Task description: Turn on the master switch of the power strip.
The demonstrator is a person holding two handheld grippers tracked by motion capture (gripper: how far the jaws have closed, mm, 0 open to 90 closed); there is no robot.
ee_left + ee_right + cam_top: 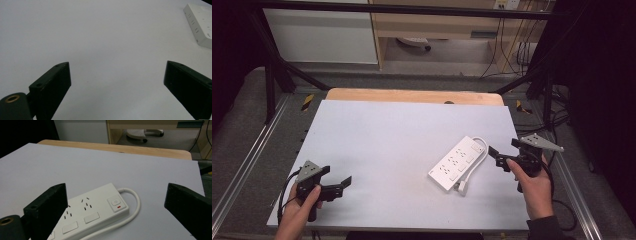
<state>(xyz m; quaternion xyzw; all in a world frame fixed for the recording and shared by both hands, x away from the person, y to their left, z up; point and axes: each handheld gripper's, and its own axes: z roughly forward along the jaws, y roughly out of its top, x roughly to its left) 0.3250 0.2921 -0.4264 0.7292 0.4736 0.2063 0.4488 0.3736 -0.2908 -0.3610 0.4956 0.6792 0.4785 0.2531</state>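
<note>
Pale grey table (pixel 377 135) over wood, power strip (pixel 457 162) lying flat, left claw (pixel 343 183) wide, right claw (pixel 503 151) wide, shelving behind

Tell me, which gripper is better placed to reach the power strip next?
Probably the right gripper: it is open, just beside the power strip, aimed at it. The left gripper, also open, is far across the table.

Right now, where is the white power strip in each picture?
High view: the power strip lies right of centre, just left of the right gripper.
Left gripper view: its end pokes in at the top right corner.
Right gripper view: bottom centre, between the jaws.
Shared landmark: the pale tabletop.
</note>
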